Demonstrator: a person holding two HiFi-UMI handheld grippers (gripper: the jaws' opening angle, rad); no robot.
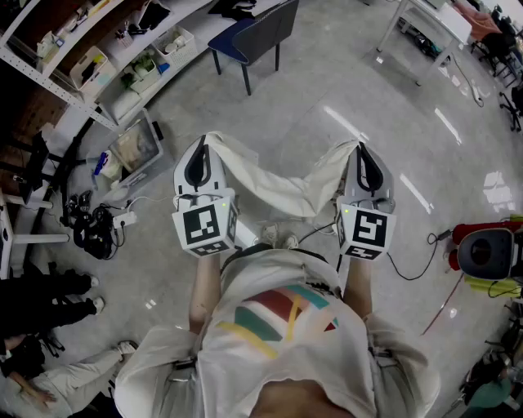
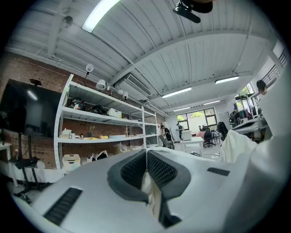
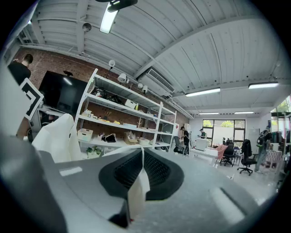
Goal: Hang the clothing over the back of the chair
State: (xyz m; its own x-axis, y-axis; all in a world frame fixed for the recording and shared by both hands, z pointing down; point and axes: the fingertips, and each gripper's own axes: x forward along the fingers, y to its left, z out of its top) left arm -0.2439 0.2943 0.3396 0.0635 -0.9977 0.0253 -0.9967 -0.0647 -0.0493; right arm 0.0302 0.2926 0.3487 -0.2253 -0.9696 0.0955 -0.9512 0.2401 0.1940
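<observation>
A cream garment (image 1: 278, 192) hangs slack between my two grippers, above the grey floor. My left gripper (image 1: 203, 148) is shut on one end of it, and my right gripper (image 1: 359, 152) is shut on the other end. In the left gripper view the jaws (image 2: 146, 157) pinch a fold of the cream cloth (image 2: 152, 191). The right gripper view shows the same: closed jaws (image 3: 142, 157) with a strip of cloth (image 3: 136, 195) caught between them. A dark chair (image 1: 261, 33) stands well ahead on the floor, its back turned toward me, apart from both grippers.
White shelving (image 1: 98, 57) with boxes runs along the upper left. A clear plastic box (image 1: 135, 147) and tangled cables (image 1: 94, 224) lie on the floor left of me. A white table (image 1: 425, 24) is at the upper right, a red device (image 1: 486, 249) at right.
</observation>
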